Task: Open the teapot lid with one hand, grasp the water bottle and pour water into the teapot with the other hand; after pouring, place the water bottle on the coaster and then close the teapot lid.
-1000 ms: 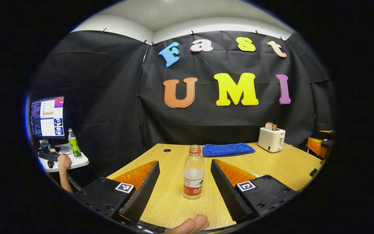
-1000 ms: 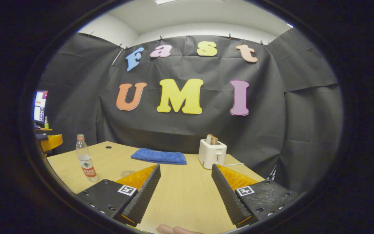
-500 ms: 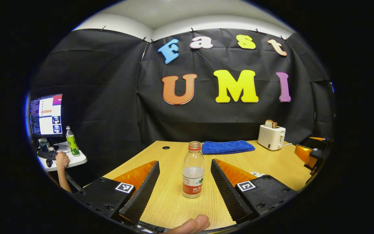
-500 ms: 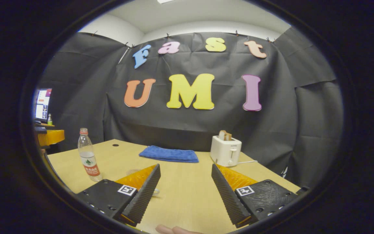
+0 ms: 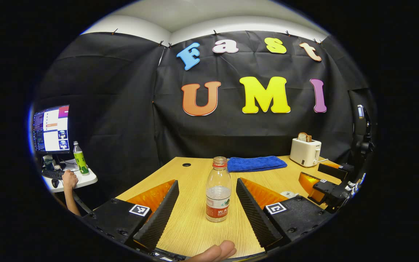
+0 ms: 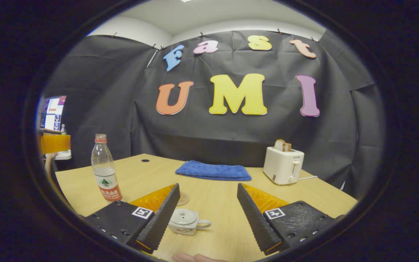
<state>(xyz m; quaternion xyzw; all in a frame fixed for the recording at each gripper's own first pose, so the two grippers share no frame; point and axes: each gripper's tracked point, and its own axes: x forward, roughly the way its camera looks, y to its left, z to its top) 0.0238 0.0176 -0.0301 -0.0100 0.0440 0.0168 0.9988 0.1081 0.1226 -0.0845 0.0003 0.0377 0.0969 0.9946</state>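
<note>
Nothing of the task looks done yet. The water bottle [image 5: 218, 189] stands upright on the tabletop [image 5: 195, 229], capless, between the spread fingers of the left tool [image 5: 206, 207] but untouched by either. The right tool [image 6: 207, 214] is likewise apart, holding nothing, with the teapot [image 6: 186, 222] low in front of it beside its left finger, lid [image 6: 184, 217] on. The coaster [image 6: 183, 198] lies bare just beyond the teapot. Left to do, by my reading: lift the lid, grasp the bottle, pour, set the bottle on the coaster, close the lid.
</note>
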